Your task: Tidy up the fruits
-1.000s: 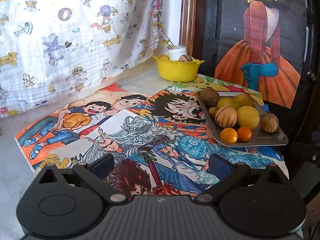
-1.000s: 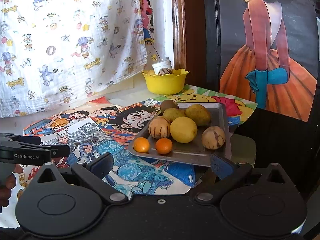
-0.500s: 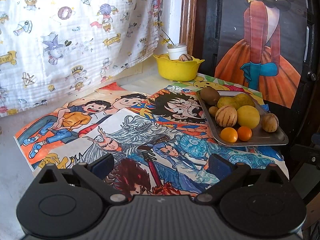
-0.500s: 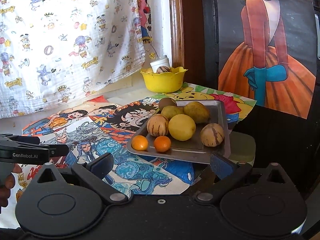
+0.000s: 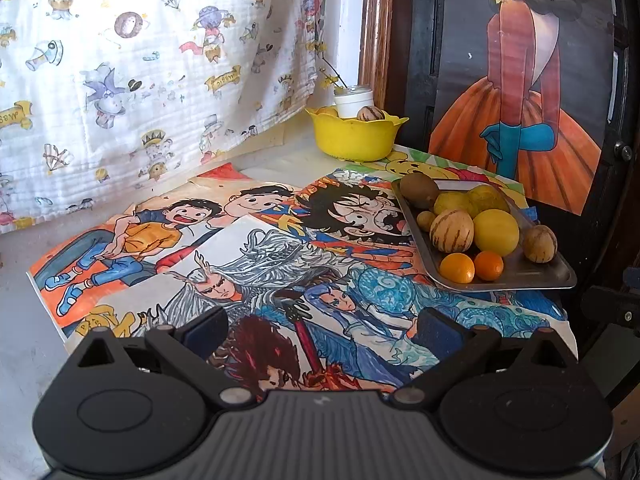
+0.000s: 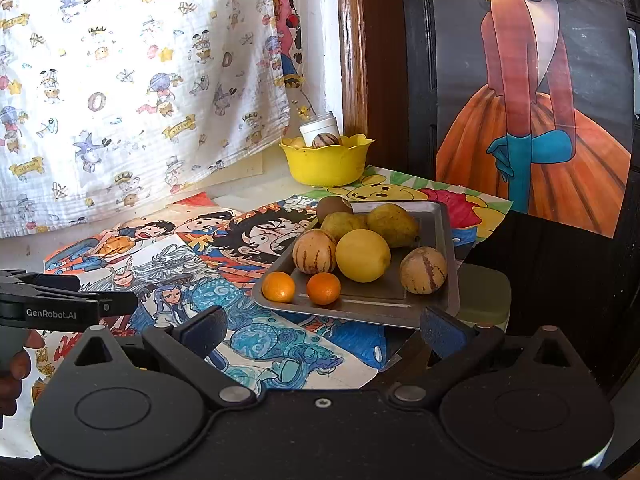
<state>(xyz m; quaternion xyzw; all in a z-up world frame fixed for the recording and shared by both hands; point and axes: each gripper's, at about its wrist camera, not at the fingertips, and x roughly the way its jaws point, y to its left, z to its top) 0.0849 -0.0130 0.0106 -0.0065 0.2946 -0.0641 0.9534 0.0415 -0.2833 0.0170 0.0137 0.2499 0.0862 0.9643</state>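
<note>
A metal tray [image 6: 444, 236] [image 5: 520, 280] holds several fruits: a yellow lemon [image 6: 362, 255], two striped melons [image 6: 314, 251] [image 6: 423, 270], two small oranges [image 6: 279, 287] [image 6: 323, 288], pears [image 6: 390, 218] and a kiwi [image 6: 333, 206]. A yellow bowl [image 6: 326, 162] [image 5: 354, 138] at the back holds a striped fruit [image 6: 325, 140]. My right gripper [image 6: 322, 328] is open and empty, just in front of the tray. My left gripper [image 5: 320, 326] is open and empty over the drawings, left of the tray; it also shows in the right wrist view [image 6: 100, 304].
Coloured drawings [image 5: 248, 256] cover the table. A patterned cloth [image 5: 140, 60] hangs at the back left. A white jar [image 6: 320, 126] stands behind the bowl. A poster of a dancer [image 6: 540, 120] leans at the right, beside a wooden frame [image 6: 352, 48].
My right gripper has moved closer to the tray, which now looks larger. The left gripper has hardly moved.
</note>
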